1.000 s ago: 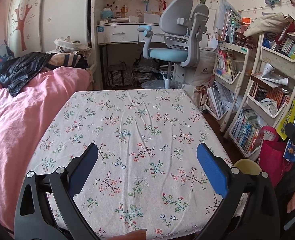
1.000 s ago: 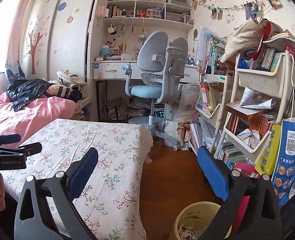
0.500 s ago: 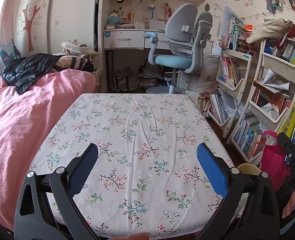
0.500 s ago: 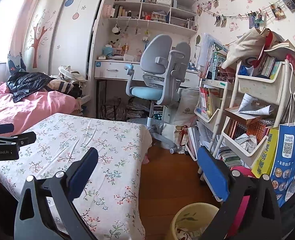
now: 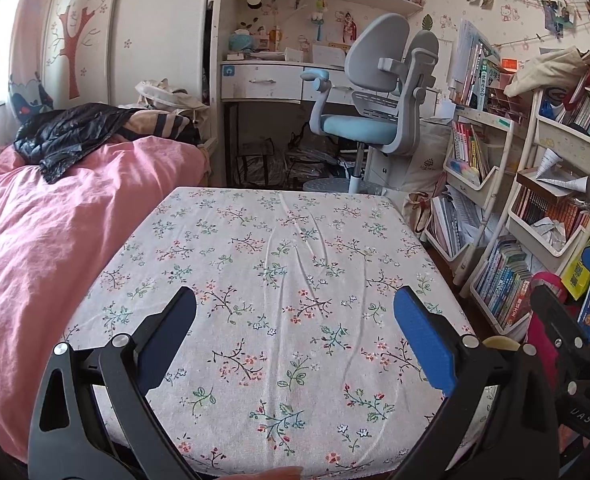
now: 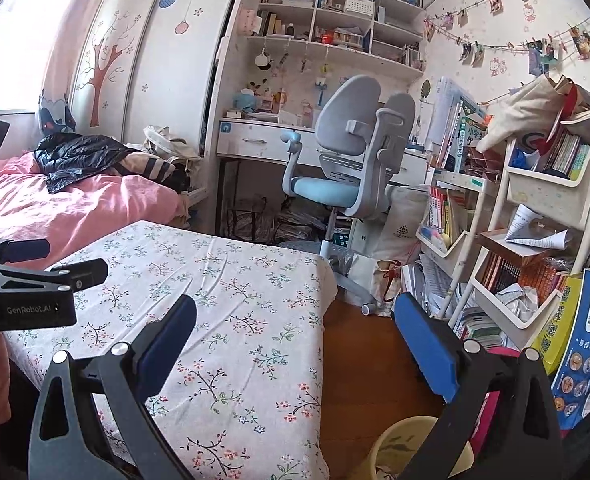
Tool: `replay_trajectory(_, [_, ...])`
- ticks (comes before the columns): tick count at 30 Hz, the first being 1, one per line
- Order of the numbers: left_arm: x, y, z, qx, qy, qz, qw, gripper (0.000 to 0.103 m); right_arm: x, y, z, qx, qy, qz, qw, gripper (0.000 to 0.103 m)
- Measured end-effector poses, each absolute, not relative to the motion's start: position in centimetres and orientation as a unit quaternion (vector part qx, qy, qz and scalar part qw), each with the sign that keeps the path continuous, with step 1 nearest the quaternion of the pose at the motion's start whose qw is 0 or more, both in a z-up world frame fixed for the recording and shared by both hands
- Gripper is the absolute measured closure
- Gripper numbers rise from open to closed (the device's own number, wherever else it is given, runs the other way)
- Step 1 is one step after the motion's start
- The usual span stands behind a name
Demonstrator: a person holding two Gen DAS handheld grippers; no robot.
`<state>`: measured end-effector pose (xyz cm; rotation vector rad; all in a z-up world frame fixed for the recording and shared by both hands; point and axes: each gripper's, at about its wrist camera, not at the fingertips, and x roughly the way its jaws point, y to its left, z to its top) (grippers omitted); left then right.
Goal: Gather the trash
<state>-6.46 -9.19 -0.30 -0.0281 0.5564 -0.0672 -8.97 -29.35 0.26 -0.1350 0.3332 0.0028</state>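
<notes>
My left gripper (image 5: 295, 300) is open with nothing between its blue pads, low over the near half of a table with a floral cloth (image 5: 287, 240). My right gripper (image 6: 295, 308) is also open and holds nothing; it hangs past the table's right edge above the wooden floor (image 6: 359, 344). A pale yellow waste bin (image 6: 403, 444) stands on the floor just below the right gripper, with scraps of paper showing inside. In the left wrist view only the bin's rim (image 5: 501, 343) shows, behind the right finger.
A bed with a pink cover (image 5: 35, 240) adjoins the table on the left. A grey-blue desk chair (image 6: 347, 160) stands beyond the table. White shelf racks (image 6: 527, 240) with books and crumpled paper line the right, with a blue paper bag (image 6: 587, 344) hanging there.
Both views have tilted upward, showing more of the far wall and shelves. Both grippers stay open and hold nothing.
</notes>
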Motion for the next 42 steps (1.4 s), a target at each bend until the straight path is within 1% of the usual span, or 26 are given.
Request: replay_trajectory(42, [-6.21, -8.91, -0.62, -0.008, 0.278, -0.028, 0.960, 0.007, -8.91, -28.46, -0.06, -0.073, 0.170, 0.010, 0.983, 0.008])
